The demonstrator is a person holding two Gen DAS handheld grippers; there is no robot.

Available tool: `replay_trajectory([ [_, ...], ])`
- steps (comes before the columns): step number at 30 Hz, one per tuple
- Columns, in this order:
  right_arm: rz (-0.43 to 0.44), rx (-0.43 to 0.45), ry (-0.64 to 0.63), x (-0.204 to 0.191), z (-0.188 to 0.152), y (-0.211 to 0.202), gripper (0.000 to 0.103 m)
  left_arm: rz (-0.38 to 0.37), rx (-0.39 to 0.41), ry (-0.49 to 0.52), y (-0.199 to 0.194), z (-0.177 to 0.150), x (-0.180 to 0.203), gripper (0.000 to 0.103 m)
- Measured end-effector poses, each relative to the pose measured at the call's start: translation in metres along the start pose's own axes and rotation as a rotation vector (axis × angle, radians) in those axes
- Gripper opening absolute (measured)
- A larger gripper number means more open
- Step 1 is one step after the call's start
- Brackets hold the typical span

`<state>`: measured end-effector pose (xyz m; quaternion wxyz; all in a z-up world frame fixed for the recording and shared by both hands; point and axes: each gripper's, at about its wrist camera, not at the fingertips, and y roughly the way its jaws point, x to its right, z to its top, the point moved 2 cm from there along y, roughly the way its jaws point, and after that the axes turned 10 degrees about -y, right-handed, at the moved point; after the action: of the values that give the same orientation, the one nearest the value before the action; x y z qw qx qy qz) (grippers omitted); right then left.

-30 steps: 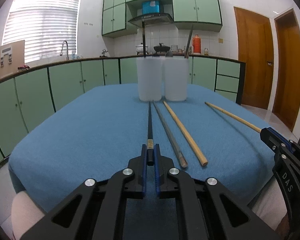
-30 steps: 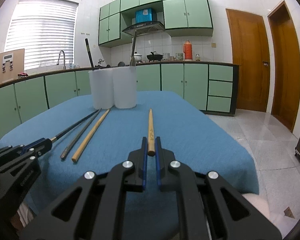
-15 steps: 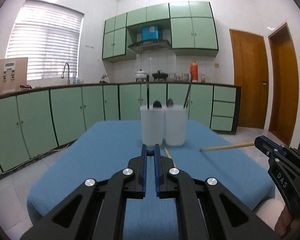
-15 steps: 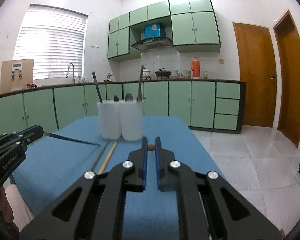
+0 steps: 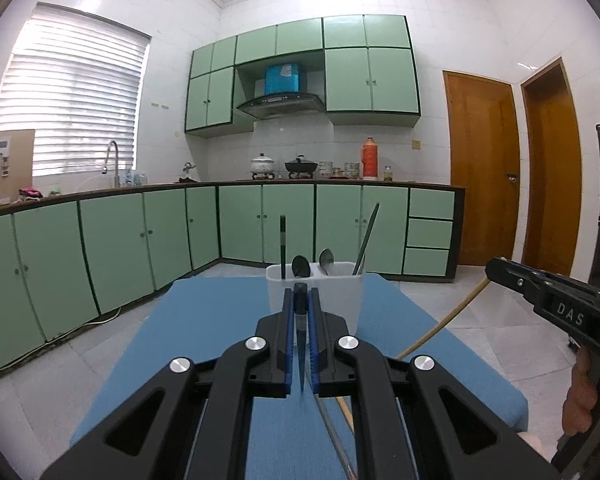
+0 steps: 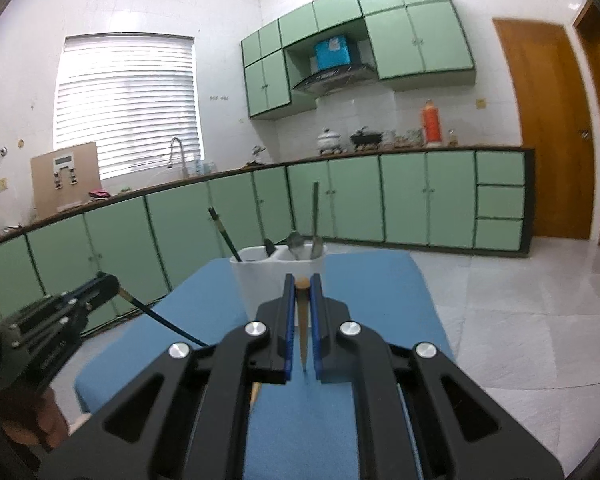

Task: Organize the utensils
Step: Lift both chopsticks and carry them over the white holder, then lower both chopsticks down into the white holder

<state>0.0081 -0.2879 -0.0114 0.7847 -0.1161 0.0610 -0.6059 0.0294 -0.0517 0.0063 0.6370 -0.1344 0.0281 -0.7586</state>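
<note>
My left gripper [image 5: 301, 300] is shut on a black chopstick [image 5: 301, 344], which hangs down between the jaws, lifted above the blue table [image 5: 204, 344]. My right gripper [image 6: 302, 286] is shut on a wooden chopstick [image 6: 302, 320], also hanging down. Two white cups [image 5: 316, 296] stand side by side at the table's far end, holding spoons and chopsticks; they also show in the right wrist view [image 6: 278, 280]. The right gripper and its wooden chopstick [image 5: 452, 316] show at the right of the left wrist view. The left gripper and its black chopstick [image 6: 164, 320] show at the left of the right wrist view.
A grey chopstick [image 5: 332, 428] and a wooden chopstick [image 5: 346, 408] lie on the table below the left gripper. Green kitchen cabinets [image 5: 112, 248] run behind the table. Tiled floor [image 6: 520, 312] lies to the right, with wooden doors [image 5: 480, 168] beyond.
Both grippers have lifted their chopsticks off the table and tipped them from lying flat to hanging down. Both have risen and moved toward the cups.
</note>
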Motion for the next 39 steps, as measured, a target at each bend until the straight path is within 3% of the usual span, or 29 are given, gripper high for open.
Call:
replay_trajectory([
  [8,0.043,-0.105,-0.016,0.003,0.038,0.031,0.006,-0.027,-0.048,-0.034,0.027,0.032,-0.007,0.007],
  [16,0.091,-0.125,-0.045,-0.001,0.062,0.044,0.006,-0.033,-0.051,-0.045,0.035,0.05,-0.018,0.007],
  [26,0.136,-0.096,-0.101,0.002,0.107,0.04,0.006,-0.015,0.013,-0.034,0.041,0.088,-0.029,0.007],
  [39,0.13,-0.004,-0.128,0.009,0.188,0.062,0.006,0.02,0.129,-0.04,0.08,0.172,-0.039,0.007],
])
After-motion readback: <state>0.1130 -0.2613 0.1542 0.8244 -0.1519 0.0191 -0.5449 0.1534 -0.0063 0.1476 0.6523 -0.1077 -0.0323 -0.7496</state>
